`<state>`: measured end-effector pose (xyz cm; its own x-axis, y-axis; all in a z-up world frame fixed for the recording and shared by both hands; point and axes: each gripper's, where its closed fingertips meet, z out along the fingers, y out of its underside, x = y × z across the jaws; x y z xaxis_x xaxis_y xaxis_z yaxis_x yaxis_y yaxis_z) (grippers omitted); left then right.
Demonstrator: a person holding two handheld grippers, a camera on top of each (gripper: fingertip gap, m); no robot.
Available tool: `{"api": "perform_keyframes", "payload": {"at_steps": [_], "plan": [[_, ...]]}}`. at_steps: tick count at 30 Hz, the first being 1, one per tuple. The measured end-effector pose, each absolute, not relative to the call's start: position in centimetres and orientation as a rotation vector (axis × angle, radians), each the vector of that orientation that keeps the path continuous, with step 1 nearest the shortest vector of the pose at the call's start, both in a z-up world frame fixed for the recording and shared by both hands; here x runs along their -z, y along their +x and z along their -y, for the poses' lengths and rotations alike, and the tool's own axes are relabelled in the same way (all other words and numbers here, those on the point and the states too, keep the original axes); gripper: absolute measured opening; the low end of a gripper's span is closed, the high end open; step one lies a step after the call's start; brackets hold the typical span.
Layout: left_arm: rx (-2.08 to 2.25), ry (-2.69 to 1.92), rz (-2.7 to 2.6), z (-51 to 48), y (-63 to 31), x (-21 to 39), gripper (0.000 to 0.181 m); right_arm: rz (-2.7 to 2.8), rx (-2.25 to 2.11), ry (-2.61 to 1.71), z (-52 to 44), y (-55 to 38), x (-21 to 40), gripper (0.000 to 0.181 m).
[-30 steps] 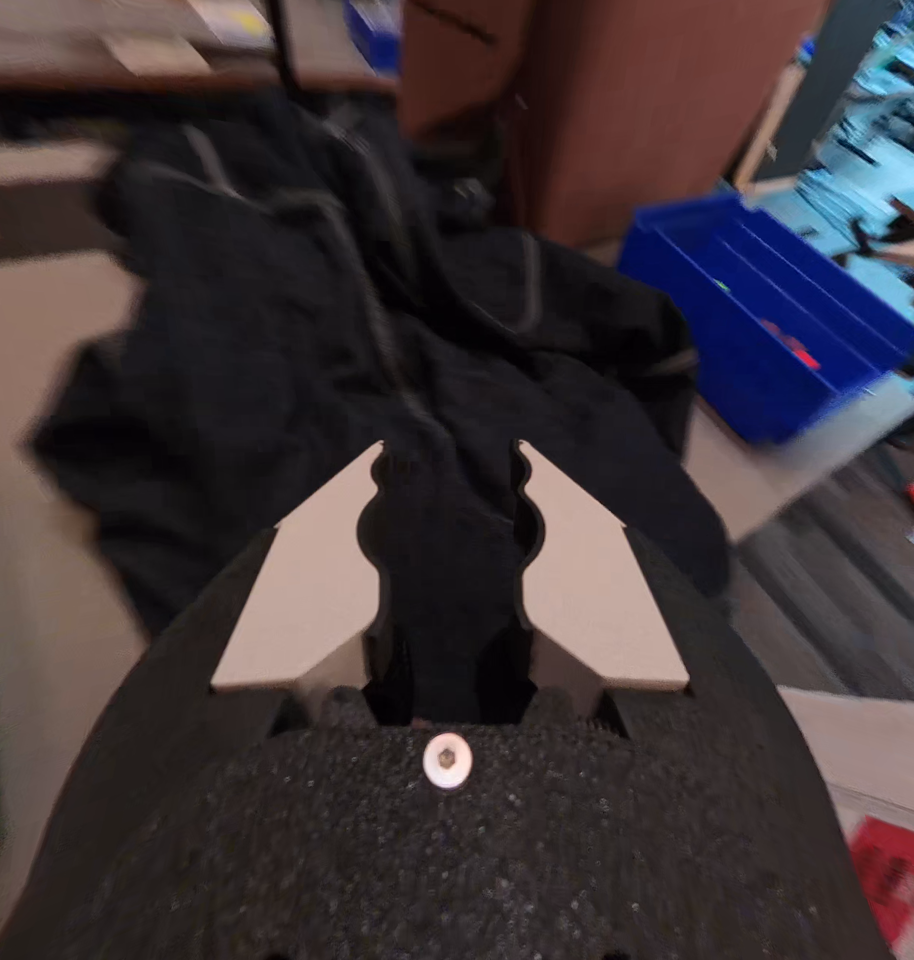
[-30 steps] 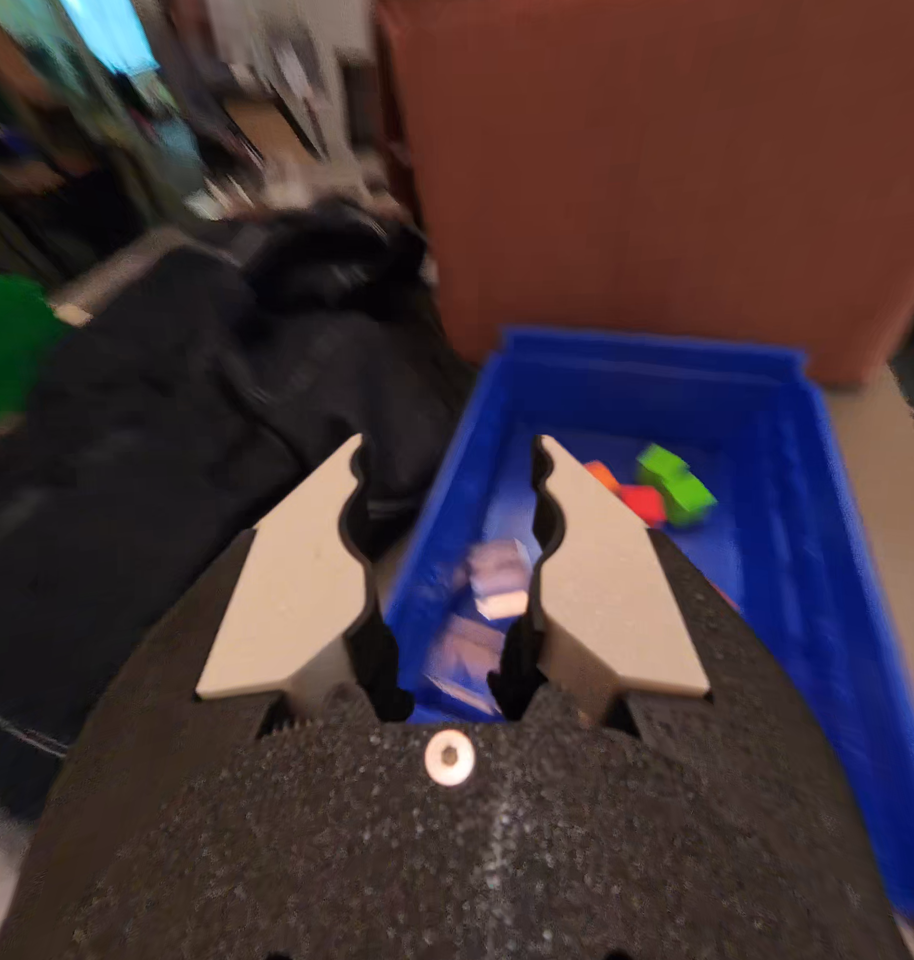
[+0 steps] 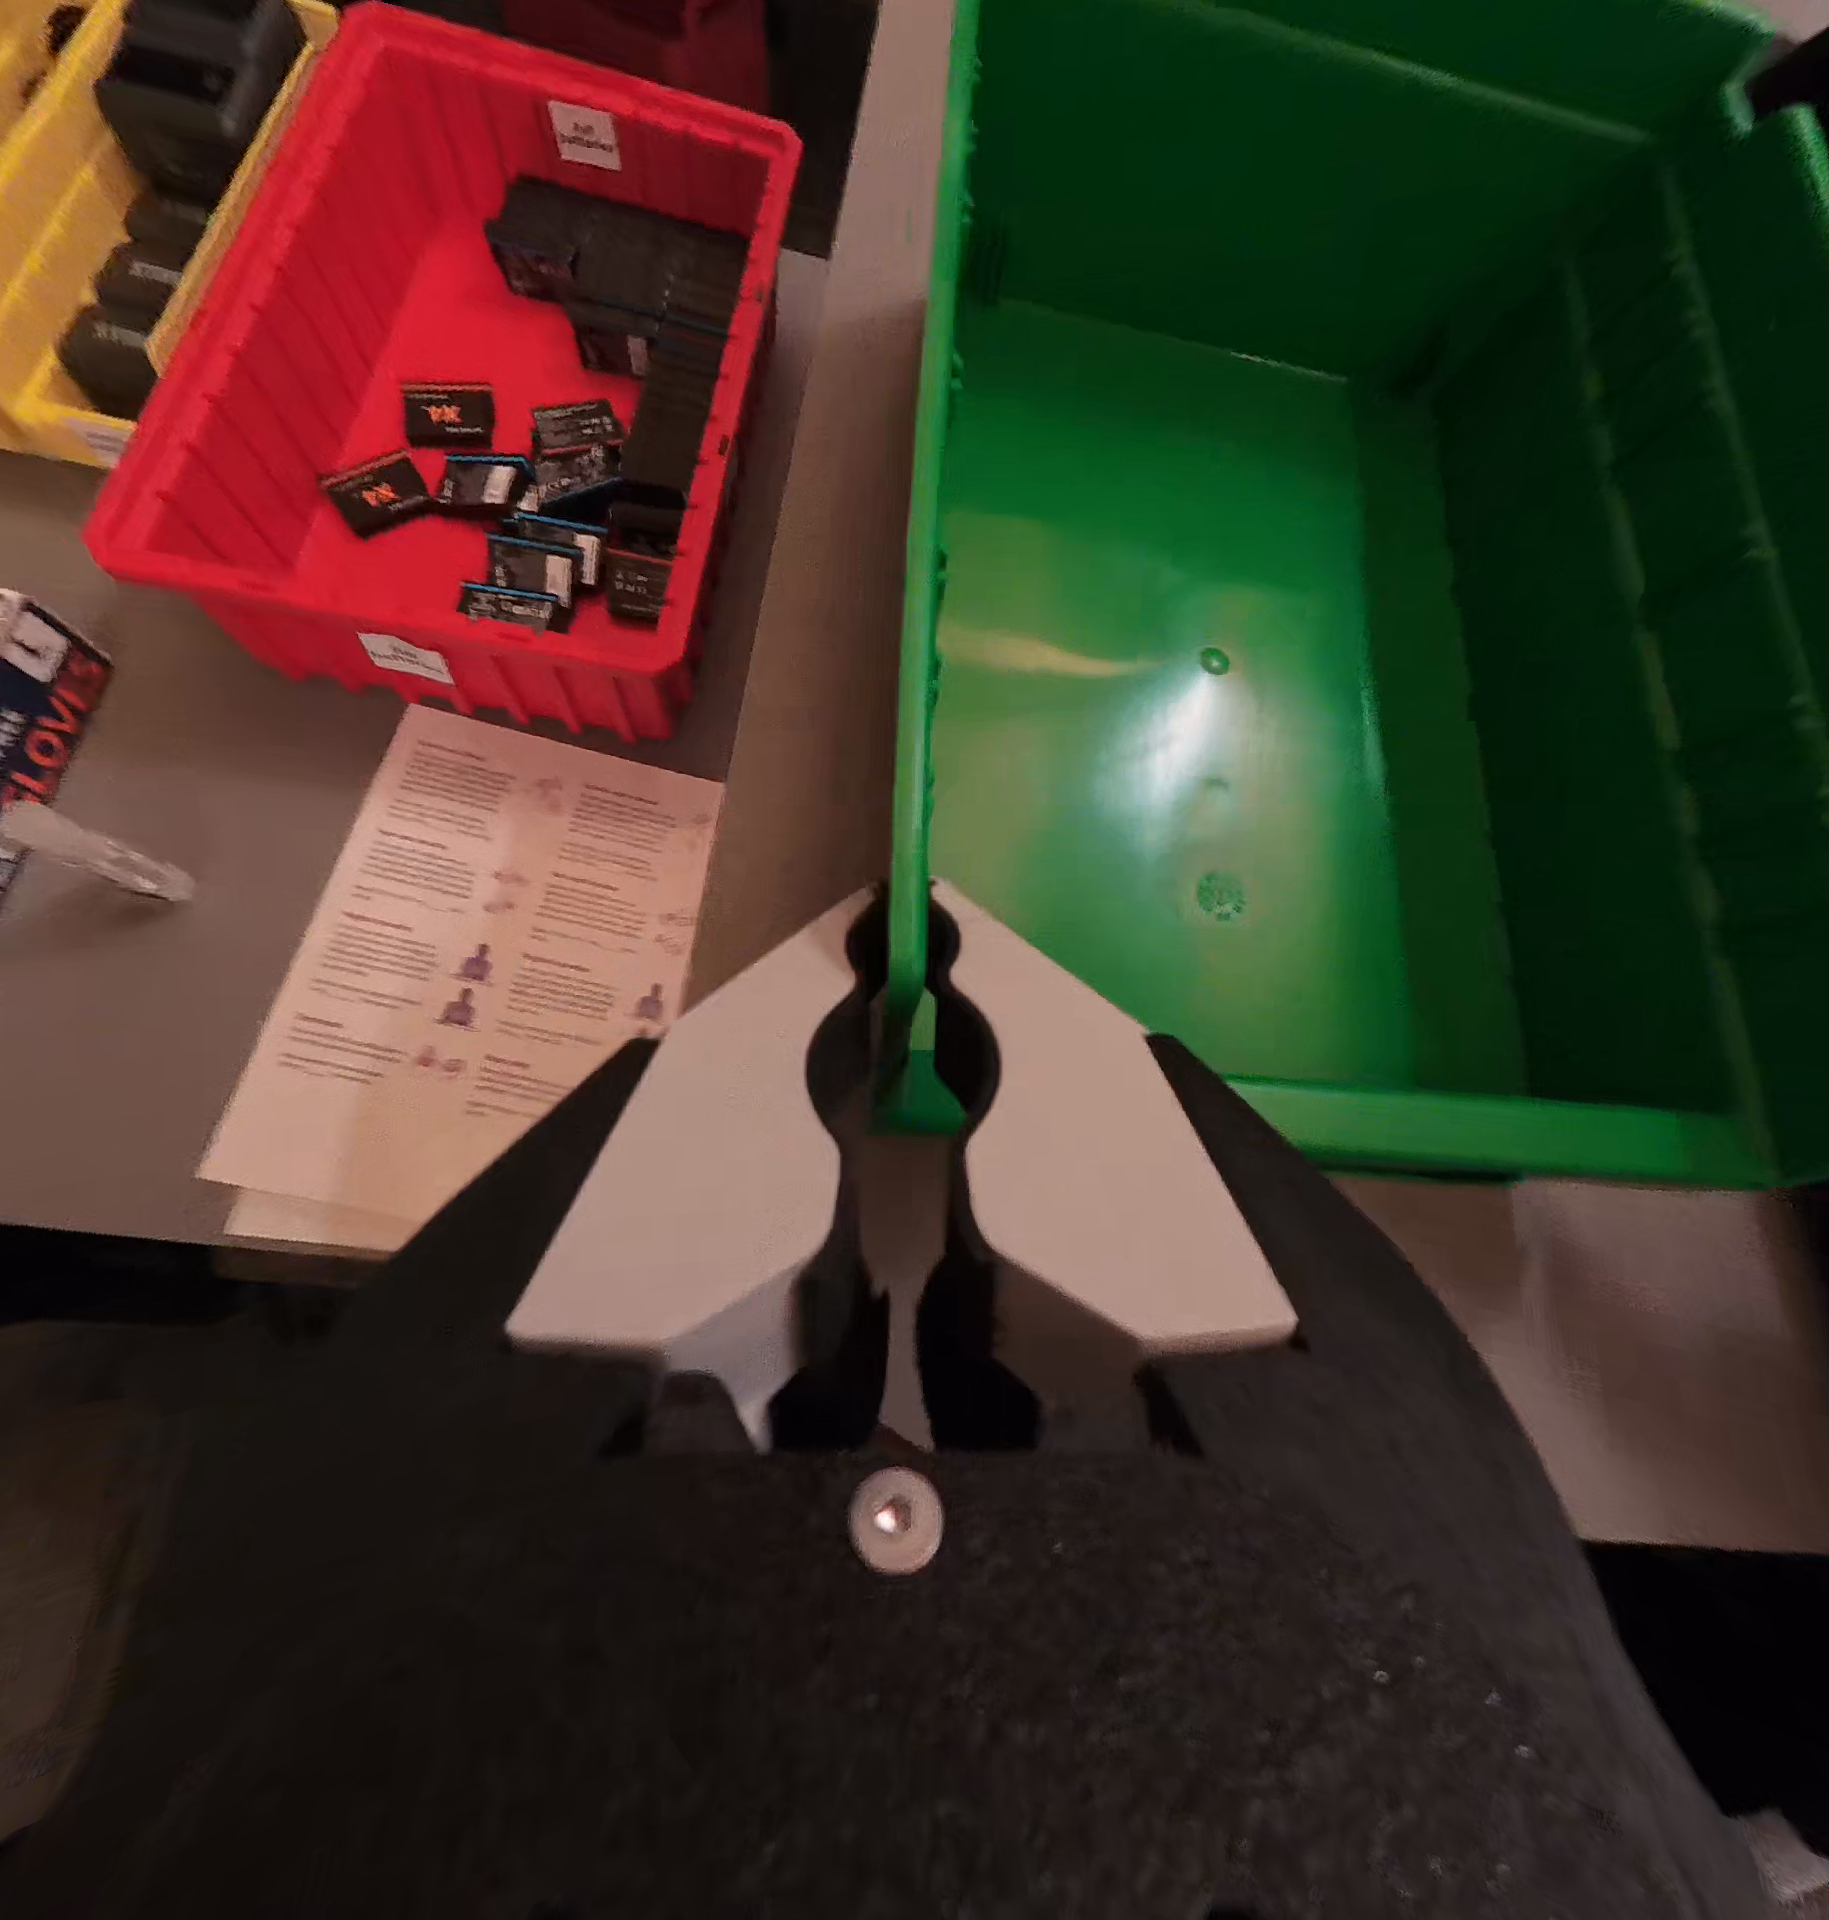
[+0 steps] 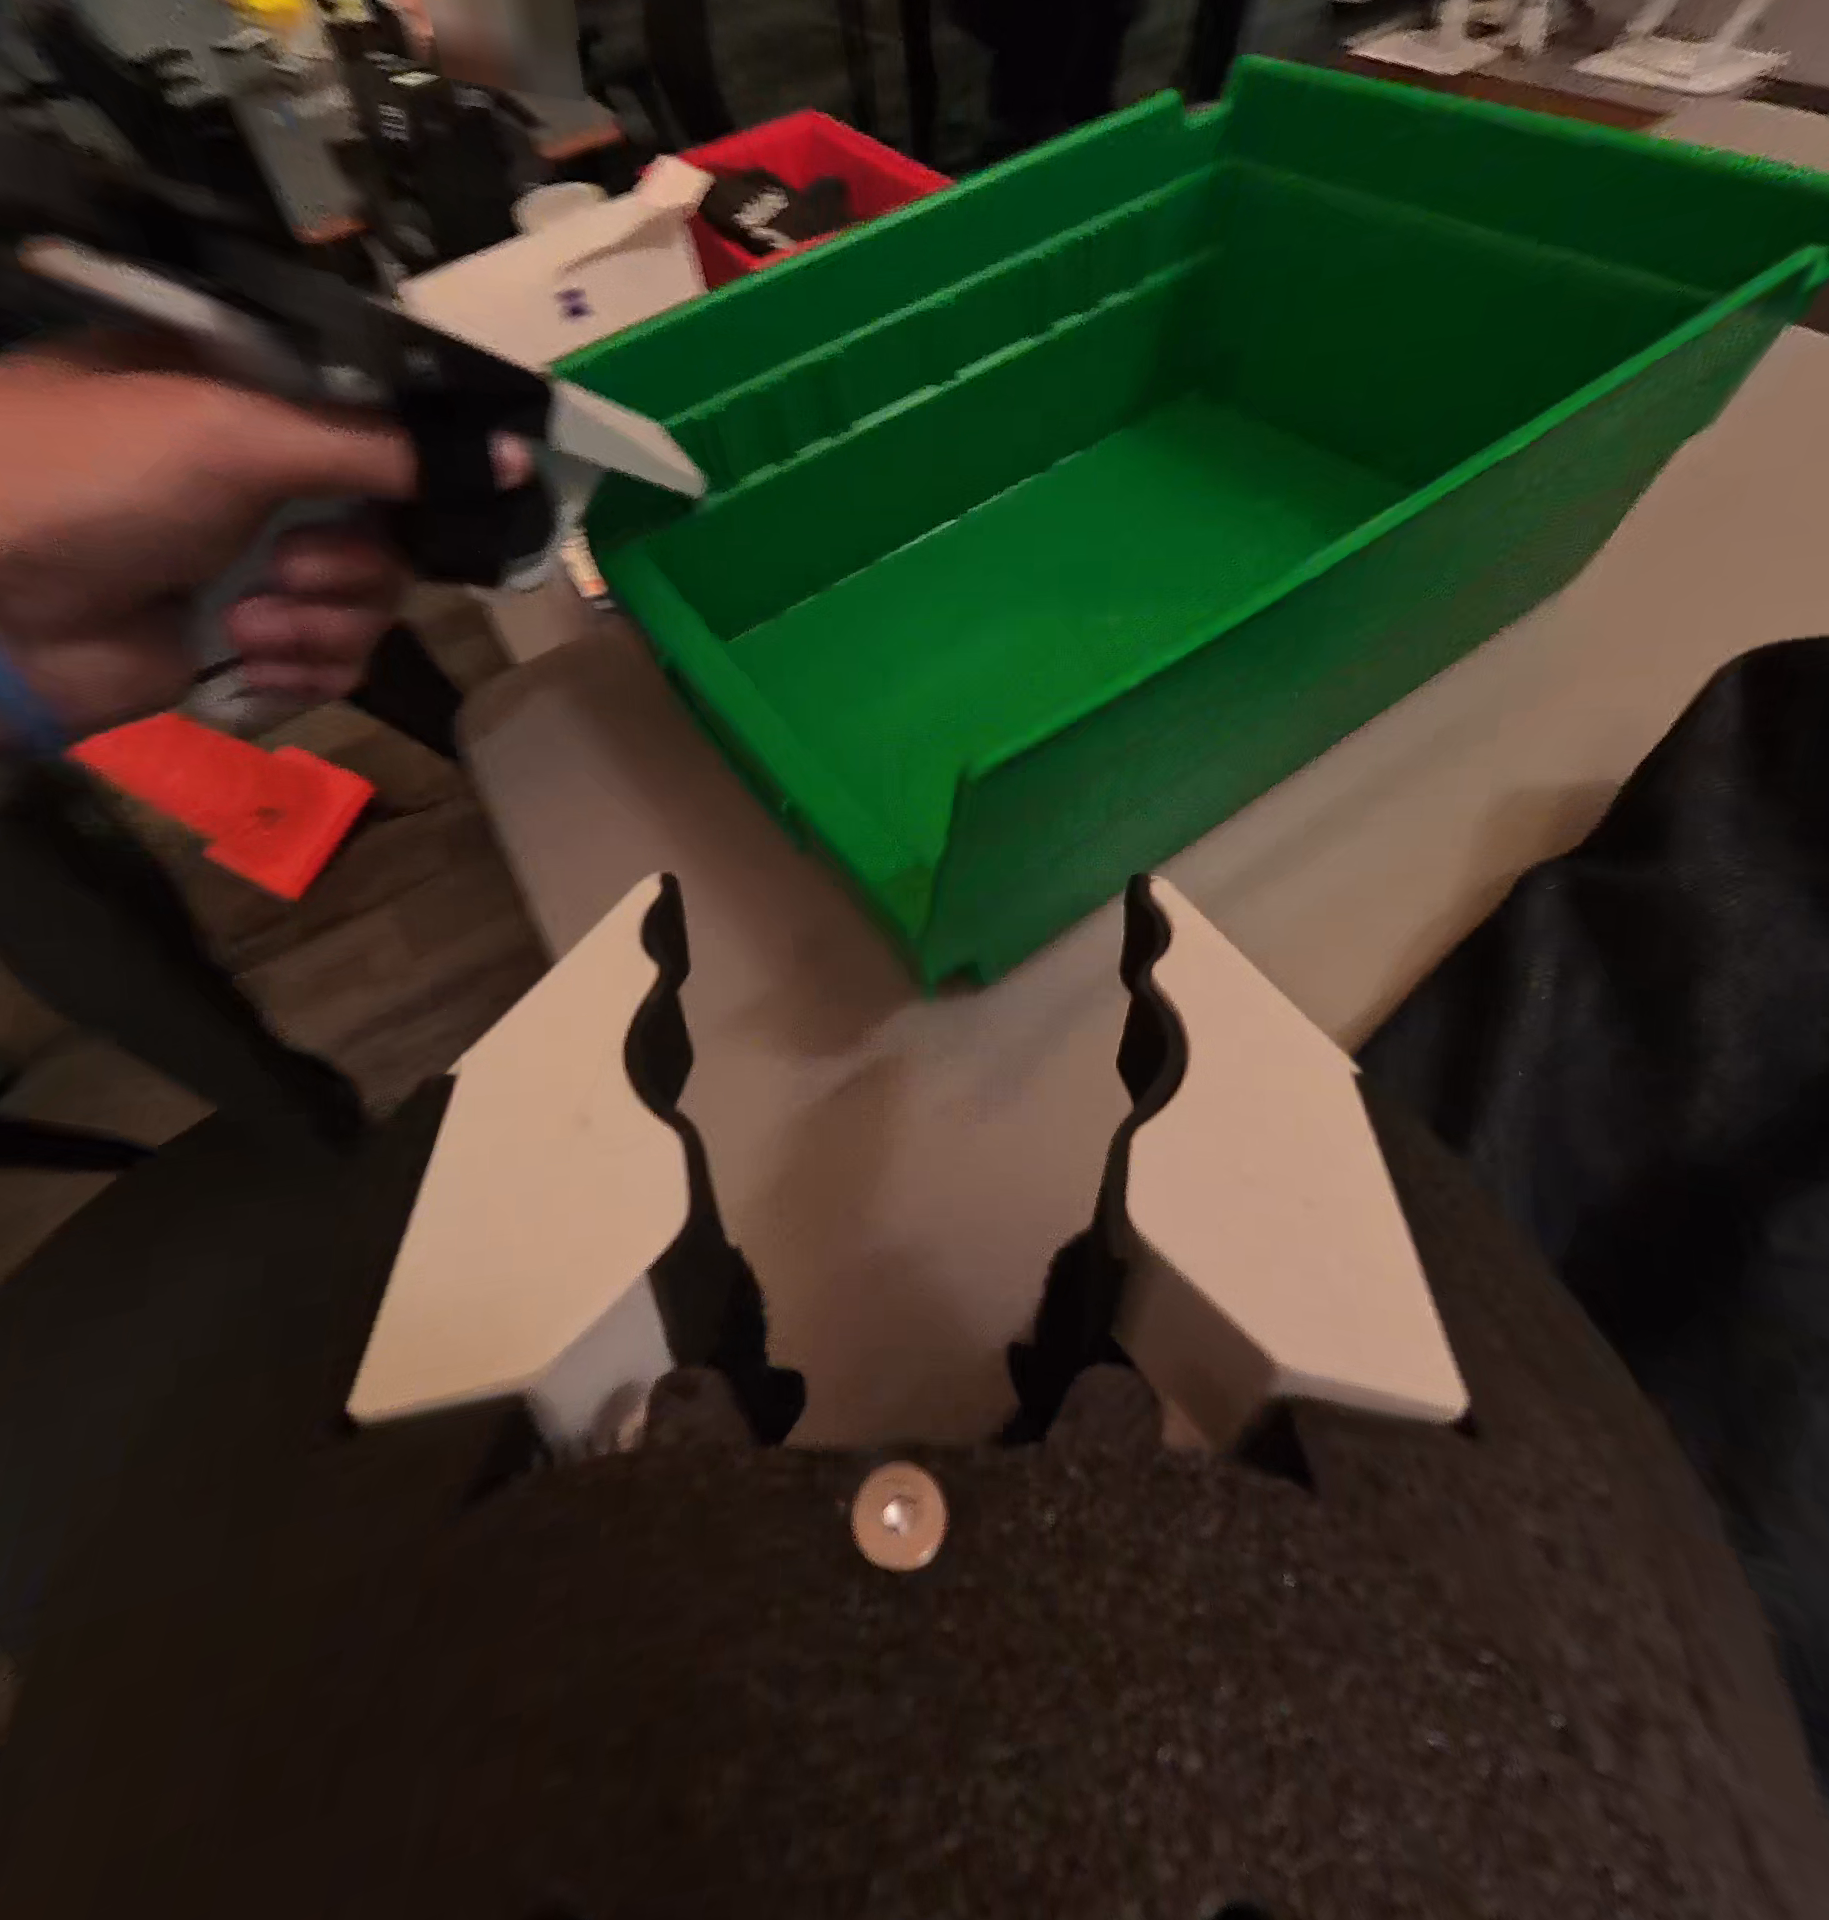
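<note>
A large empty green bin [image 3: 1461,1127] stands on the grey table. My left gripper [image 3: 905,894] is shut on the bin's left wall, close to its near corner, with one finger inside and one outside. The right wrist view shows this same grip from the side: the left gripper [image 4: 671,473], held by a hand [image 4: 110,520], clamps the rim of the green bin [image 4: 1097,644]. My right gripper [image 4: 905,894] is open and empty. It hovers over the table just short of the bin's near corner and touches nothing.
A red bin [image 3: 266,416] with several small black packs stands left of the green bin, with a yellow bin [image 3: 16,260] beyond. A printed sheet [image 3: 474,956] and a box [image 3: 6,748] lie at the left. A black jacket [image 4: 1668,987] lies right of my right gripper.
Both views have swung from the black jacket and a blue bin to the green bin. The left gripper has shut on the bin's wall. The right gripper's jaws stand wider apart.
</note>
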<state>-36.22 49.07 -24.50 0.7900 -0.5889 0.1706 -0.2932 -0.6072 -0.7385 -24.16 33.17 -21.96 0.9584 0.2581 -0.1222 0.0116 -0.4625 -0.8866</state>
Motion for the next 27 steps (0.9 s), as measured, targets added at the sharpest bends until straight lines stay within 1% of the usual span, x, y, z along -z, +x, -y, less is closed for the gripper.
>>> {"api": "perform_keyframes", "payload": {"at_steps": [1, 3, 4, 5, 7, 10, 13, 15, 18, 20, 21, 23, 25, 27], "plan": [[0.534, -2.243, -0.644, -48.7, -36.0, 24.5, 0.005, 0.14, -0.235, -2.044, -34.5, -23.9, 22.4, 0.081], [0.48, -2.229, -0.645, -47.7, -35.9, 24.5, 0.004, 0.044, -0.098, -2.048, -36.3, -22.4, 23.4, 0.067], [0.468, -2.223, -0.651, -47.0, -35.9, 24.5, 0.004, -0.024, -0.037, -2.052, -36.9, -21.3, 23.9, 0.056], [0.482, -2.218, -0.633, -46.2, -35.8, 24.4, 0.004, -0.091, 0.003, -2.065, -37.2, -20.3, 24.5, 0.038], [0.495, -2.19, -0.573, -44.7, -36.0, 23.9, 0.005, -0.172, 0.017, -2.084, -37.1, -19.0, 24.6, 0.019], [0.389, -2.048, -0.637, -41.9, -35.3, 20.9, 0.007, -0.224, 0.049, -2.08, -36.5, -16.9, 22.6, 0.004], [0.341, -1.91, -0.597, -39.7, -33.8, 16.2, 0.011, -0.2, 0.056, -1.96, -35.4, -14.9, 17.1, 0.004], [0.381, -1.805, -0.557, -38.6, -31.7, 12.5, 0.006, -0.18, 0.142, -1.828, -33.7, -12.8, 11.9, 0.004], [0.577, -1.653, -0.577, -35.4, -25.8, 7.2, 0.008, -0.212, 0.294, -1.669, -28.5, -7.7, 4.1, 0.004], [0.779, -1.569, -0.72, -30.9, -20.2, 4.8, 0.014, -0.271, 0.388, -1.607, -23.4, -3.2, -0.4, 0.005], [0.898, -1.531, -0.81, -28.0, -17.5, 4.0, 0.019, -0.289, 0.439, -1.591, -20.5, -0.9, -2.4, 0.005], [1.109, -1.46, -0.947, -22.3, -13.2, 2.8, 0.04, -0.295, 0.603, -1.599, -14.0, 3.3, -5.5, 0.004], [1.259, -1.408, -1.075, -17.0, -10.0, 2.8, 0.046, -0.287, 0.809, -1.617, -7.1, 6.7, -8.1, 0.005], [1.362, -1.414, -1.12, -13.6, -7.5, 3.6, 0.045, -0.282, 1.069, -1.645, 0.3, 9.9, -10.5, 0.005]]}}
